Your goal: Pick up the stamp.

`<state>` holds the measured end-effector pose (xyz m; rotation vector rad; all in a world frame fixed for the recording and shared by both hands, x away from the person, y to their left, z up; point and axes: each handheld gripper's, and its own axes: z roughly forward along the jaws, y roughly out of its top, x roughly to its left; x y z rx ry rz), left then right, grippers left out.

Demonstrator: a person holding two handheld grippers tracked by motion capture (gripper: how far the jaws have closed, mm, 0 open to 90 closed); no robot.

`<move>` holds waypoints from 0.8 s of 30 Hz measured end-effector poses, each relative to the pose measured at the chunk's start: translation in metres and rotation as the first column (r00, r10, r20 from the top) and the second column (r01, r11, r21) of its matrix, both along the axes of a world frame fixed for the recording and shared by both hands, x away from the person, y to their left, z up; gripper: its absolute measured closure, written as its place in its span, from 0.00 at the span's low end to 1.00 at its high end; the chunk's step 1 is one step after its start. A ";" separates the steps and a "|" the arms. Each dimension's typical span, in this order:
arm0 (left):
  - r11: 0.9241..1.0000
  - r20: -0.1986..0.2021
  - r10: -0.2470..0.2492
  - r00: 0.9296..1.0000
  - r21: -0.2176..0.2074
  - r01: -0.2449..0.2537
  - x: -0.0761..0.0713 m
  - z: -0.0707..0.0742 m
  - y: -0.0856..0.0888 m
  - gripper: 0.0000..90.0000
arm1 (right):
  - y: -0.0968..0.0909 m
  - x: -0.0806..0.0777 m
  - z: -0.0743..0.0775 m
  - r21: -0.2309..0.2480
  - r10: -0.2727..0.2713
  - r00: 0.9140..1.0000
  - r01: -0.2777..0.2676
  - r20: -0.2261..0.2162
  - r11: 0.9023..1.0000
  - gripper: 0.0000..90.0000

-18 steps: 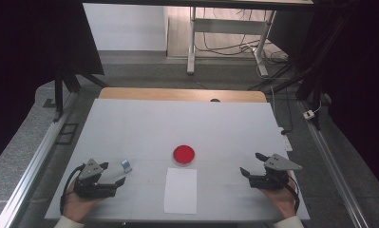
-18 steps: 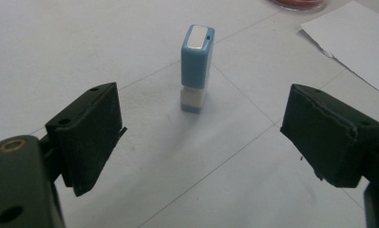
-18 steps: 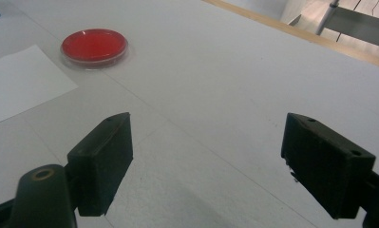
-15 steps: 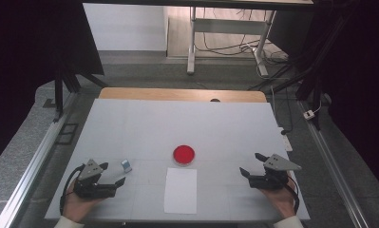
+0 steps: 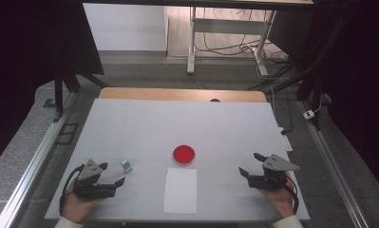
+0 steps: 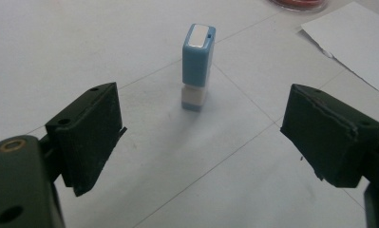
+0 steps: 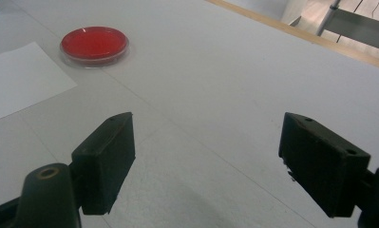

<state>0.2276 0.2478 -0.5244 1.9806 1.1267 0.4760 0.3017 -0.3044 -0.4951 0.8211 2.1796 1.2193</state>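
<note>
A small blue and white stamp (image 6: 197, 66) stands upright on the white table (image 5: 177, 128), just ahead of my left gripper (image 6: 201, 137), whose jaws stand wide apart with nothing between them. From above the stamp (image 5: 126, 165) is a little right of the left gripper (image 5: 112, 174), near the front left. A round red dish (image 5: 183, 154) lies mid-table, and a white sheet of paper (image 5: 180, 190) lies in front of it. My right gripper (image 5: 250, 164) rests open at the front right, jaws empty, with the red dish (image 7: 94, 44) far off to its left.
A wooden strip (image 5: 182, 95) runs along the table's far edge. Metal rails (image 5: 30, 166) flank the table on both sides. Desk legs and cables (image 5: 225, 47) stand on the floor beyond.
</note>
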 end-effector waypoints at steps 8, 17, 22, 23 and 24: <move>1.000 0.002 -0.003 1.000 -0.003 0.003 -0.001 0.002 0.000 0.14 | 0.001 -0.001 0.000 -0.001 0.005 1.000 -0.005 0.001 1.000 0.22; 1.000 0.015 -0.020 1.000 -0.009 0.020 -0.003 0.009 -0.003 0.15 | 0.001 -0.001 -0.001 -0.005 0.006 1.000 -0.006 0.002 1.000 0.22; 0.999 0.026 -0.030 0.999 -0.013 0.031 -0.004 0.014 -0.005 0.15 | 0.002 -0.001 -0.001 -0.012 0.006 1.000 -0.006 0.000 1.000 0.23; 0.999 0.027 -0.033 0.999 -0.014 0.034 -0.004 0.016 -0.005 0.15 | 0.002 -0.001 -0.001 -0.013 0.005 1.000 -0.005 0.000 1.000 0.23; 0.999 0.029 -0.037 0.999 -0.013 0.037 -0.004 0.017 -0.006 0.15 | 0.002 -0.001 -0.001 -0.013 0.006 1.000 -0.006 0.000 1.000 0.23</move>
